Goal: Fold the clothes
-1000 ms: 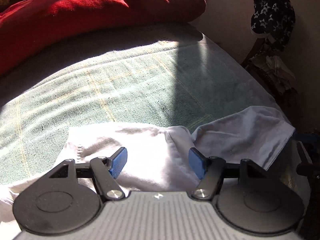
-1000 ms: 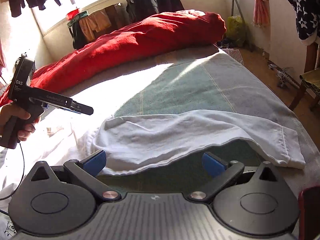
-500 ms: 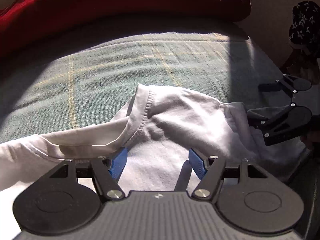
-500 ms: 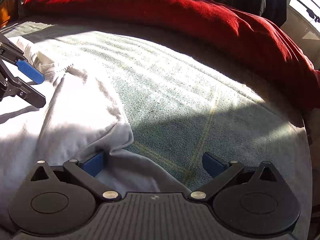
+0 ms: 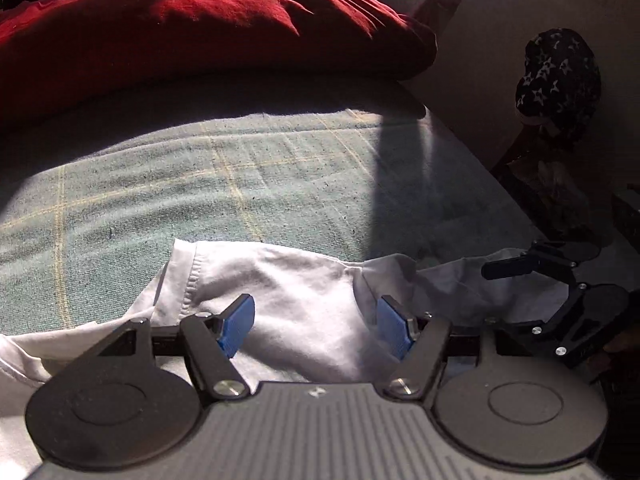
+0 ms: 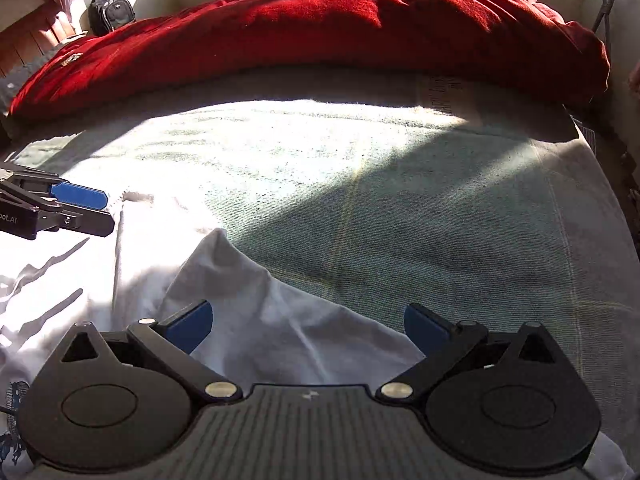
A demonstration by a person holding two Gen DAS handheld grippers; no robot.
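A white T-shirt (image 5: 304, 280) lies crumpled on the green checked blanket (image 5: 248, 168) of a bed. In the left wrist view my left gripper (image 5: 316, 326) hovers open just above it, a ribbed hem fold (image 5: 192, 268) ahead of the left pad. My right gripper (image 5: 496, 292) shows at the right edge over the shirt's shaded end. From the right wrist view, my right gripper (image 6: 308, 328) is wide open over a peaked fold of the shirt (image 6: 256, 304), pressing on nothing. My left gripper (image 6: 106, 212) reaches in from the left over sunlit cloth.
A long red quilt (image 6: 320, 28) lies across the far side of the bed. A dark star-patterned cloth (image 5: 560, 76) hangs over a chair beyond the bed's right edge. A black backpack (image 6: 110, 12) stands by the far wall. Bare blanket stretches between shirt and quilt.
The right gripper swung across the bed and sank toward the shirt's right part. The left gripper's view shifted over the shirt, and the right gripper came into it at the right edge.
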